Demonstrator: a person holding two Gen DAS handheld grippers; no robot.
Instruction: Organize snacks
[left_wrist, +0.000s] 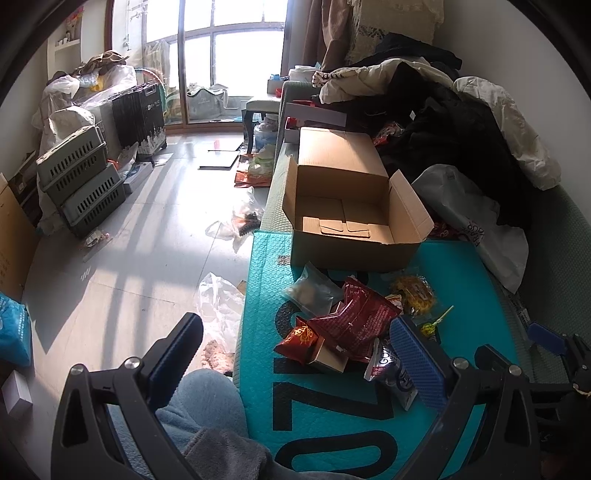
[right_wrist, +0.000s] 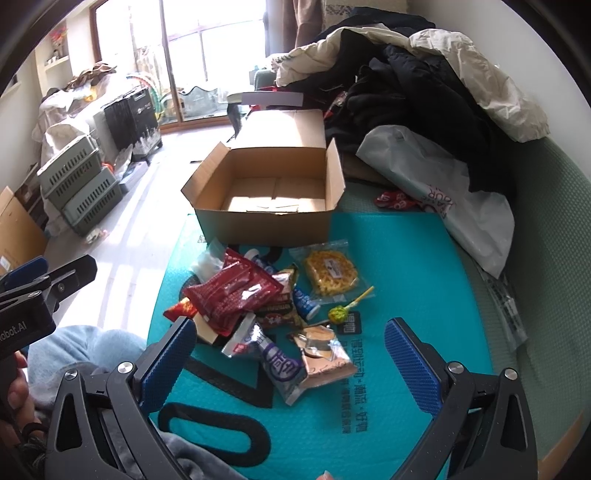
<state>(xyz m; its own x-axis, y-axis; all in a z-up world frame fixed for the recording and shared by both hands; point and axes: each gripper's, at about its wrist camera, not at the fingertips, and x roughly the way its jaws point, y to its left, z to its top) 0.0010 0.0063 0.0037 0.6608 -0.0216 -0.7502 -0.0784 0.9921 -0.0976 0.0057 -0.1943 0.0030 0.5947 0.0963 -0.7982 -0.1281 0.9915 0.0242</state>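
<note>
Pile of snacks (right_wrist: 266, 306) on a teal mat (right_wrist: 406, 387) just in front of an open cardboard box (right_wrist: 266, 184), lollipop (right_wrist: 339, 314) beside the pile, stick pointing up and right toward the box, left gripper (left_wrist: 295, 347) wide open, holding nothing, right gripper (right_wrist: 291, 350) wide open over the pile.

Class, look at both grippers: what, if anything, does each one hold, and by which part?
Nothing is held. The left gripper and the right gripper both stand open above the snack pile, touching no packet.
</note>
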